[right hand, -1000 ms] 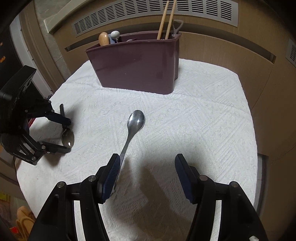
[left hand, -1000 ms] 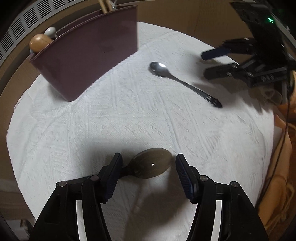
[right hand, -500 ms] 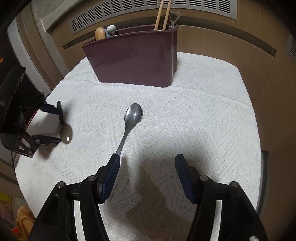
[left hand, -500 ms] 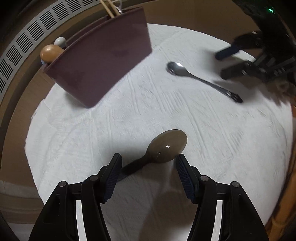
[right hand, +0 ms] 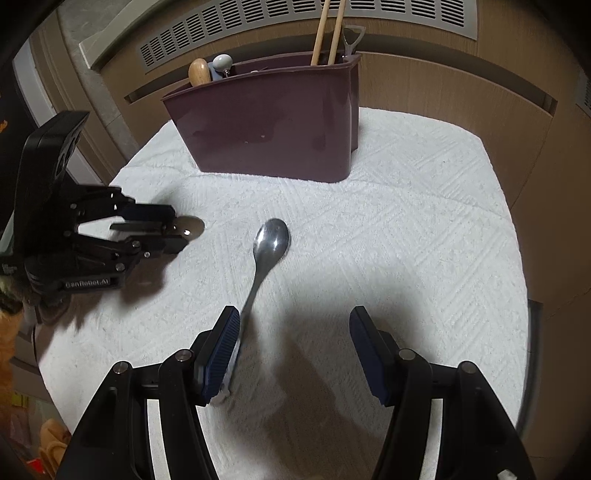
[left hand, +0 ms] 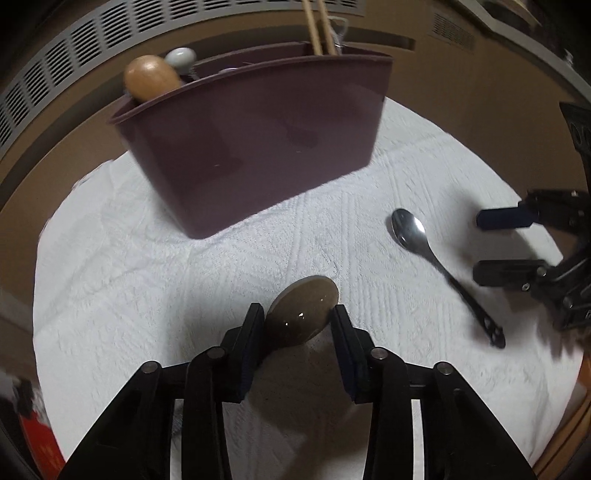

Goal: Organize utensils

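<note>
The caddy (right hand: 273, 133) was a dull plum, with pale wooden chopsticks (right hand: 327, 33) and a tan wooden knob (left hand: 149, 77) beside a white one (left hand: 181, 57). The cloth (right hand: 406, 240) was white, woven in raised diamonds. One spoon (right hand: 271, 240) was bright steel, the other (left hand: 303, 317) glossy brownish. Both grippers (left hand: 297, 332) (right hand: 293, 345) were black with navy ribbed pads (right hand: 221, 350).

Dim warm light from above me. My grippers throw dark shadows on the cloth (right hand: 406, 229) toward 6 o'clock. Left view smeared around 3 o'clock; fisheye bends and darkens every edge.
</note>
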`<state>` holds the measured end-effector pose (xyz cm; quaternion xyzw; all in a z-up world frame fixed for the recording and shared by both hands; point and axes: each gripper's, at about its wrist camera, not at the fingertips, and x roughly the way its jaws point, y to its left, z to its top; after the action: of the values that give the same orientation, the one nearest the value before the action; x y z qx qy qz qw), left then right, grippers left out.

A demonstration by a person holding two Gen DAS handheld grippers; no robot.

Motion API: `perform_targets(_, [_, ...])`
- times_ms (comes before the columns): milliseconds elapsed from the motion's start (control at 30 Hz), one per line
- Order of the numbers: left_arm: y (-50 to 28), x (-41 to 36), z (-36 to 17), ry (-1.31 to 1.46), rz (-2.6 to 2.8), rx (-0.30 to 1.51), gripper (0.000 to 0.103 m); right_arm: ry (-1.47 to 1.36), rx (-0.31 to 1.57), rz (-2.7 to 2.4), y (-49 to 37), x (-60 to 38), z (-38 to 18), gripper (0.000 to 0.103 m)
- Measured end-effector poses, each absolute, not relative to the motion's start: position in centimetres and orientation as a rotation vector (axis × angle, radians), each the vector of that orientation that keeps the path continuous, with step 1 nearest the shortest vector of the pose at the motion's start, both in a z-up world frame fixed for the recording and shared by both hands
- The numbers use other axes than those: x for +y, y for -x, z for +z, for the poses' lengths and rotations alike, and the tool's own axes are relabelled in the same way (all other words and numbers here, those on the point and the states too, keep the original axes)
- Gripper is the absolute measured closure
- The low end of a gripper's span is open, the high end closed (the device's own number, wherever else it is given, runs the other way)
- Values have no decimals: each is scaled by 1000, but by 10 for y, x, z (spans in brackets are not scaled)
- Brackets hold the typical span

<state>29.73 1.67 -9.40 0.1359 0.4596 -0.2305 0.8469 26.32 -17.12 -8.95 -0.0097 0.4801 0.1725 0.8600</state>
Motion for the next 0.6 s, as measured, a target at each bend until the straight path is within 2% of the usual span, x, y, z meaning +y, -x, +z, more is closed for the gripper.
perform_targets(33, [-293, 17, -92, -263, -464, 952, 79, 22, 999, 356, -267, -168, -89, 44])
perform_targets(67, [-286, 19, -87, -220, -445, 919, 84, 27, 989, 352, -271, -164, -88, 44])
perform_targets(100, [-280, 20, -82, -199, -429, 891, 95, 34, 982, 350, -274, -160, -89, 44])
perform_targets(200, [-261, 29, -68, -98, -387, 808, 96, 67, 978, 333, -290, -142, -95, 44])
perform_targets(267, [-259, 35, -65, -47, -406, 816, 96, 96, 983, 317, -299, -131, -100, 44])
perform_targets(367, [-260, 29, -72, -112, -409, 841, 94, 156, 969, 265, -306, -117, -104, 44])
perform_targets(400, [-266, 22, -78, -152, -440, 864, 91, 162, 968, 265, -306, -116, -105, 44])
perform_targets(433, [-268, 17, -79, -192, -460, 882, 82, 165, 964, 269, -305, -114, -106, 44])
perform_targets(467, [-271, 13, -83, -219, -464, 887, 67, 166, 961, 271, -304, -115, -106, 44])
perform_targets(533, [-280, 3, -87, -285, -484, 905, 49, 160, 956, 277, -303, -116, -106, 44])
perform_targets(600, [-289, -7, -92, -318, -480, 930, 48, 154, 956, 285, -301, -119, -106, 44])
